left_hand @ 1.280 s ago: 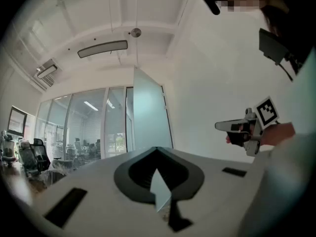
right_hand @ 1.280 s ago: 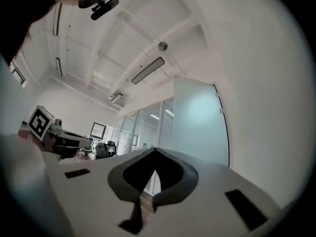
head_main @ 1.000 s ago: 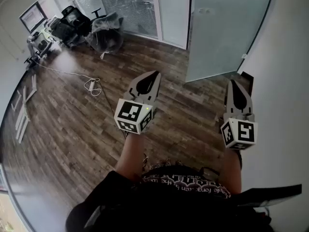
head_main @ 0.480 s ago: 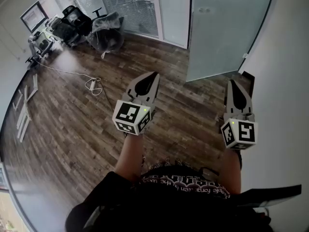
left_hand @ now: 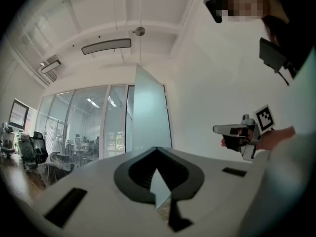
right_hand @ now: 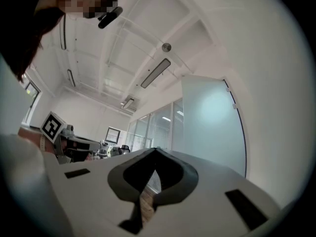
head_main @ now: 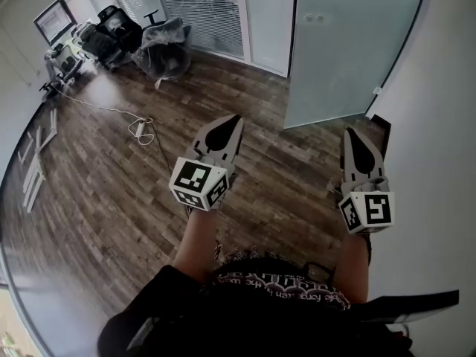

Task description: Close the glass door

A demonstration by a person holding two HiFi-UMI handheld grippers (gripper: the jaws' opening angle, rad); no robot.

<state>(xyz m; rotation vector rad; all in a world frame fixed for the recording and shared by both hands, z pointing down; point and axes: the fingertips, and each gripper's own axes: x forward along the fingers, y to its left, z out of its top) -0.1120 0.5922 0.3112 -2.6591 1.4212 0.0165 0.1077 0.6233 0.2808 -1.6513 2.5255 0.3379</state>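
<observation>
The frosted glass door [head_main: 342,43] stands open, swung out from the white wall over the wood floor; it also shows in the left gripper view [left_hand: 148,122] and the right gripper view [right_hand: 212,127]. My left gripper [head_main: 232,119] is held out ahead of me, well short of the door, jaws shut with nothing between them [left_hand: 157,149]. Nearer the wall, my right gripper [head_main: 349,132] points toward the door's near edge and touches nothing. Its jaws are shut and empty [right_hand: 156,148].
A white wall [head_main: 439,125] runs close along my right. Office chairs [head_main: 111,32], one under plastic sheeting [head_main: 165,50], stand at the far left before a glass partition with blinds [head_main: 201,10]. A power strip with cable [head_main: 141,131] lies on the floor.
Both grippers have drifted slightly left in the head view and the right one has tilted a little. The door has not moved.
</observation>
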